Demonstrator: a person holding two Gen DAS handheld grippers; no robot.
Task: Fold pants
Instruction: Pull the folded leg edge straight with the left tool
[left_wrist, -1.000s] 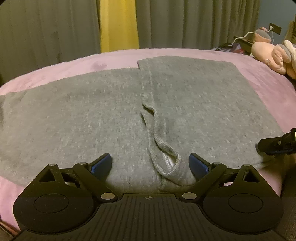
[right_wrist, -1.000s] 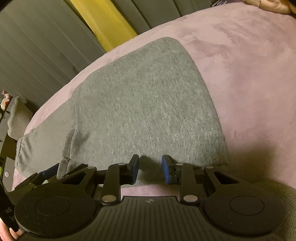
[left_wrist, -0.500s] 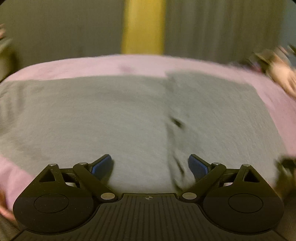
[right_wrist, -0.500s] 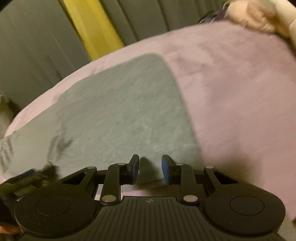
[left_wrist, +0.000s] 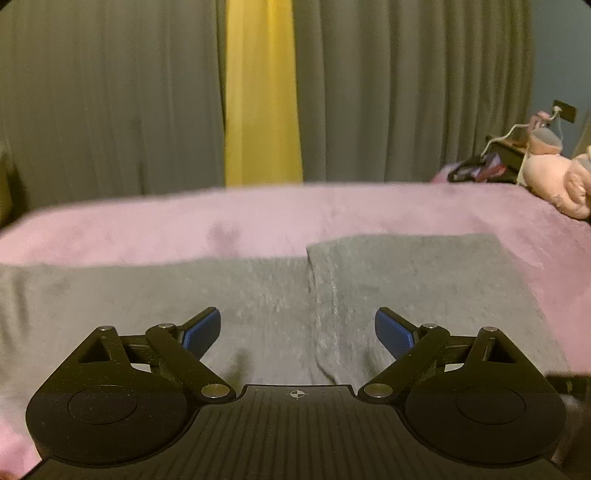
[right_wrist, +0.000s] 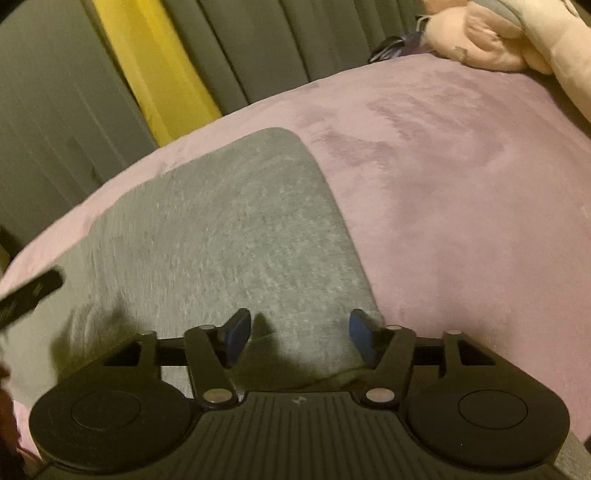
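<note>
Grey knit pants (left_wrist: 406, 280) lie flat on a pink bed cover (left_wrist: 258, 218), with a folded layer whose edge runs down the middle in the left wrist view. My left gripper (left_wrist: 297, 332) is open over the pants' near edge, astride that fold edge, holding nothing. My right gripper (right_wrist: 299, 338) is open over the near right corner of the pants (right_wrist: 229, 236), its blue pads either side of grey cloth. Part of the left gripper (right_wrist: 29, 295) shows at the left edge of the right wrist view.
Grey curtains (left_wrist: 110, 92) with a yellow strip (left_wrist: 262, 92) hang behind the bed. A pink plush toy (right_wrist: 517, 37) lies at the bed's far right, also seen in the left wrist view (left_wrist: 557, 184). Bare pink cover (right_wrist: 461, 184) lies right of the pants.
The right gripper has opened from nearly shut. Both grippers have drawn in low toward the pants' near edge; the left view has tilted up and the waist cord loop no longer shows.
</note>
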